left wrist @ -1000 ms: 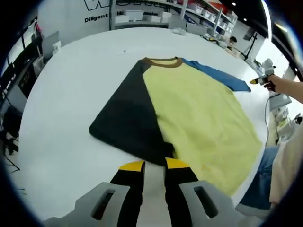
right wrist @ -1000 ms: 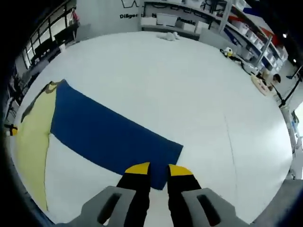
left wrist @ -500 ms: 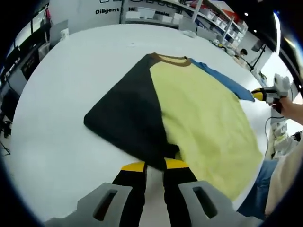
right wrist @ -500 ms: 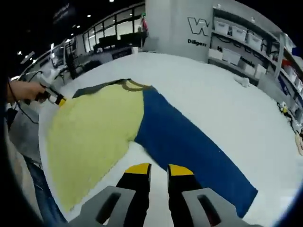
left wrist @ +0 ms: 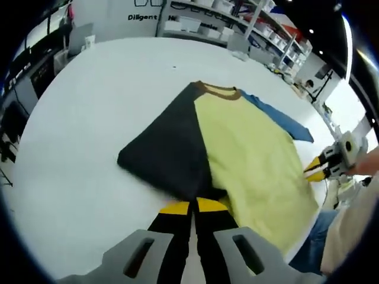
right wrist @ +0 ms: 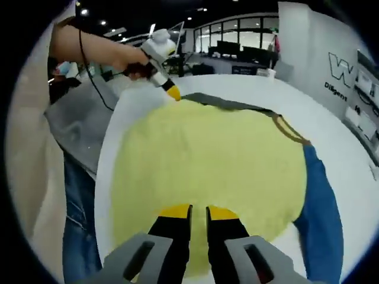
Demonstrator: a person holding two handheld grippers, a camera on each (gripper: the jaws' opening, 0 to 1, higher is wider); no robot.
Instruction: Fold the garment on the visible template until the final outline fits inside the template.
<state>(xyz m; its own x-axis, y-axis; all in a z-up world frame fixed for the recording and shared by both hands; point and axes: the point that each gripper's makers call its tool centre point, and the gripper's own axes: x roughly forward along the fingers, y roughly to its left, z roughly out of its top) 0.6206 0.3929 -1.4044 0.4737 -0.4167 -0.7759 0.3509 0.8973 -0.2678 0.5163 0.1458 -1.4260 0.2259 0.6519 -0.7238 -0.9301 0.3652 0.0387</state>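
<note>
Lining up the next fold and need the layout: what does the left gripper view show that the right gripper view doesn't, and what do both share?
Left gripper view: the whole black sleeve spread on the white table, plus shelving with bins behind. Right gripper view: the person's hand holding the left gripper at the shirt's edge, their jeans, and dark windows. Both: the yellow shirt body, brown collar and blue sleeve.

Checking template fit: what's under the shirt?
Under the shirt only the white table shows around its edges, in both views. No template outline is visible; whatever lies beneath the fabric is covered.
</note>
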